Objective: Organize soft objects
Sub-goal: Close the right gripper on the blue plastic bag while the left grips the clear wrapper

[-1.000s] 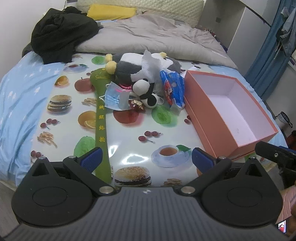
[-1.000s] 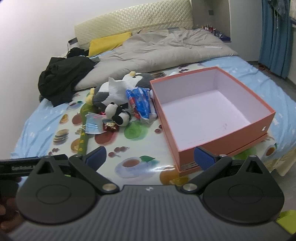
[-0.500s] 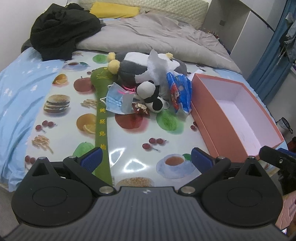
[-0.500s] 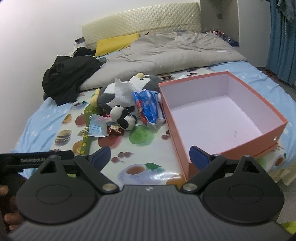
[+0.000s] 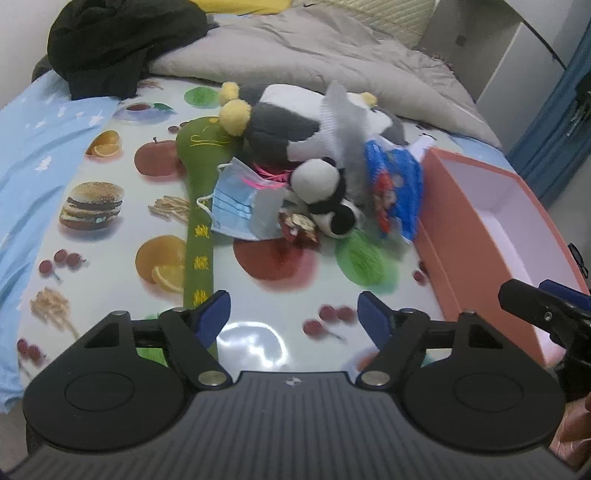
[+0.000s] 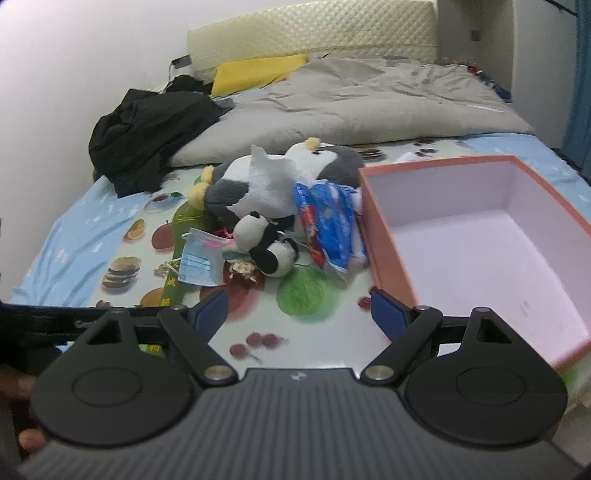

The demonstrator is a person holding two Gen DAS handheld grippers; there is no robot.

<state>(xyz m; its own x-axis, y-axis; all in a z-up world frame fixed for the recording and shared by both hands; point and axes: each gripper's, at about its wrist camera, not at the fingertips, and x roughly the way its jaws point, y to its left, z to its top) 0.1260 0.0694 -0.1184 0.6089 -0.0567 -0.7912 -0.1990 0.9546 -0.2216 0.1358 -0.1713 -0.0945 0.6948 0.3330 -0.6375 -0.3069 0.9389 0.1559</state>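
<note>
Both my grippers hung over a bed covered by a glossy mat (image 5: 258,295) printed with burgers, oranges, apples and cherries. My left gripper (image 5: 293,315) had its blue fingers spread wide with nothing between them; my right gripper (image 6: 299,308) was the same, wide apart and holding nothing.

The soft things sat in one heap at 12 o'clock from the left gripper. A big grey and white plush (image 5: 284,122) lay at the back with a white tissue (image 5: 340,122) draped on it. A small panda toy (image 5: 325,192) lay in front, touching a blue face mask (image 5: 236,199) at its 9 o'clock and a blue snack bag (image 5: 395,188) at its 3 o'clock. A long green plush stick (image 5: 199,206) ran from the heap down toward my left finger.

An orange box (image 6: 388,251) with a pale lining stood open at 2 o'clock from the right gripper, just beside the snack bag, with nothing inside it.

Under the mat lay a light blue sheet (image 5: 33,155) with white stars. Farther back were a grey duvet (image 6: 369,99), a black pile of clothes (image 6: 147,129) at 10 o'clock, a yellow pillow (image 6: 255,70) and a cream quilted headboard (image 6: 314,33). The wall at the left was white and a blue curtain (image 5: 554,122) hung at the right. Edges looked blurred.
</note>
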